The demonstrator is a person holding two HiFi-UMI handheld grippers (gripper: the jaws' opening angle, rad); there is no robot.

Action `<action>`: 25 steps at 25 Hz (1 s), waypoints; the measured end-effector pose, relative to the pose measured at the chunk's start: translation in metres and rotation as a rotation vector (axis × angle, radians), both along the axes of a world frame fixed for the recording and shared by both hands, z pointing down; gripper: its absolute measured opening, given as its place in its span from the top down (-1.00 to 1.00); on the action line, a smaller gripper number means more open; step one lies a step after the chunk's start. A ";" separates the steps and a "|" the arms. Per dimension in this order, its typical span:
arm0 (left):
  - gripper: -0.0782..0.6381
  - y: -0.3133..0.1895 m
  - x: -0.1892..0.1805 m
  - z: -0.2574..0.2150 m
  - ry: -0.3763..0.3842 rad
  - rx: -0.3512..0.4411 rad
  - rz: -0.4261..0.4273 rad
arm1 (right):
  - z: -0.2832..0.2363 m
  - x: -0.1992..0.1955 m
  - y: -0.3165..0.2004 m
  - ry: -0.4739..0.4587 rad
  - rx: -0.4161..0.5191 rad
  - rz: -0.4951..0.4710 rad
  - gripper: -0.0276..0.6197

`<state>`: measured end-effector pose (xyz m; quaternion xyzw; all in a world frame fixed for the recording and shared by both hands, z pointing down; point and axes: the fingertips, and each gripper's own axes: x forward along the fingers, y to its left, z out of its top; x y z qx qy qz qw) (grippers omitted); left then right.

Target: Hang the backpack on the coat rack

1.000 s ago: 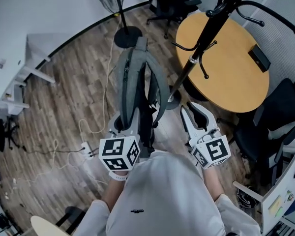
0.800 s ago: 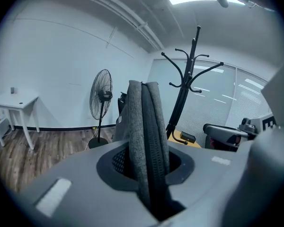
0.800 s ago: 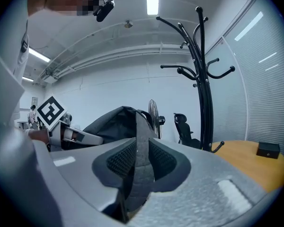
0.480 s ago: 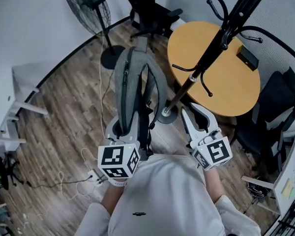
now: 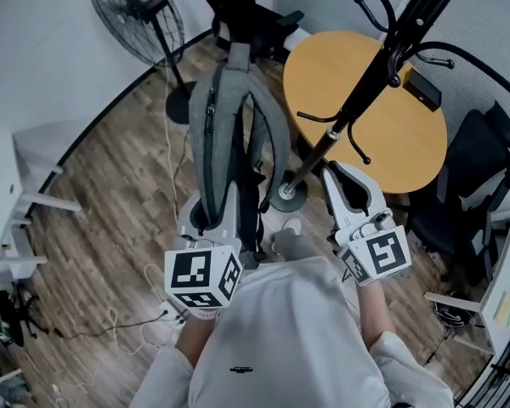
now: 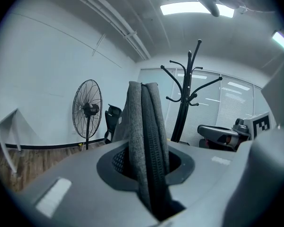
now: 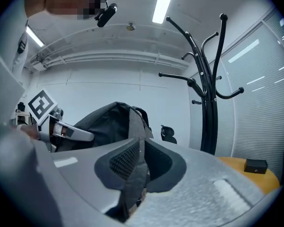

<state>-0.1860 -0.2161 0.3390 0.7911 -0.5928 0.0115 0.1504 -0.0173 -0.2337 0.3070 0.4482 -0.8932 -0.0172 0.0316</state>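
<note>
The person stands on the floor facing the coat rack (image 5: 357, 92), whose foot sits just off the near-left edge of the round desk (image 5: 382, 172). The grey backpack (image 5: 225, 126) is in the air, not on any hook. It stands upright in front of the person, left of the pole and clear of the desk's left edge.

The left tool (image 5: 206, 218) is clamped shut on the bag's grey fabric. In the left gripper view the fabric and a ribbed black band rise straight out from between the closed jaws. The right tool (image 5: 350, 184) is out to the right, beside the rack's foot. Its own view shows its jaws pinched on a dark strap (image 7: 132, 174) that leads back toward the bag.

To my eye this is the carry-and-line-up step: the bag is lifted and brought to the rack, but nothing is looped yet. The nearest low hook (image 5: 316, 117) sticks out toward the bag from the pole, over the desk's left edge.

The next move probably calls for raising the bag's top loop or a strap above a hook's tip, moving it across to the pole, and lowering it. The strap would need holding open so it slips over the hook. Only then should either tool let go.
</note>
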 end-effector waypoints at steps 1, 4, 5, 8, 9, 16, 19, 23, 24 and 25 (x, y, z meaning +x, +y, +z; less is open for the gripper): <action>0.48 -0.001 0.001 -0.001 -0.002 0.007 0.002 | 0.000 0.000 -0.002 0.003 0.004 -0.001 0.85; 0.48 -0.004 0.005 -0.004 -0.004 0.015 0.003 | 0.005 -0.003 -0.007 0.008 -0.006 -0.022 0.91; 0.48 -0.005 0.005 -0.006 -0.003 0.016 0.001 | 0.006 -0.005 -0.008 0.008 -0.011 -0.028 0.91; 0.48 -0.009 0.004 -0.017 -0.003 0.035 -0.003 | -0.001 -0.011 -0.012 -0.005 -0.005 -0.042 0.91; 0.48 -0.010 0.004 -0.021 -0.005 0.043 -0.003 | -0.003 -0.014 -0.012 -0.006 0.002 -0.046 0.91; 0.48 -0.018 0.003 -0.038 -0.037 0.088 -0.012 | -0.013 -0.017 -0.018 -0.030 0.018 -0.049 0.91; 0.48 -0.021 0.003 -0.049 -0.049 0.112 -0.009 | -0.019 -0.017 -0.020 -0.042 0.031 -0.050 0.91; 0.48 -0.026 0.005 -0.067 -0.048 0.152 -0.013 | -0.023 -0.012 -0.023 -0.044 0.039 -0.019 0.91; 0.48 -0.028 0.005 -0.071 -0.041 0.163 -0.018 | -0.023 -0.011 -0.024 -0.047 0.038 -0.012 0.91; 0.48 -0.029 0.004 -0.076 -0.034 0.174 -0.022 | -0.024 -0.010 -0.024 -0.054 0.037 -0.010 0.91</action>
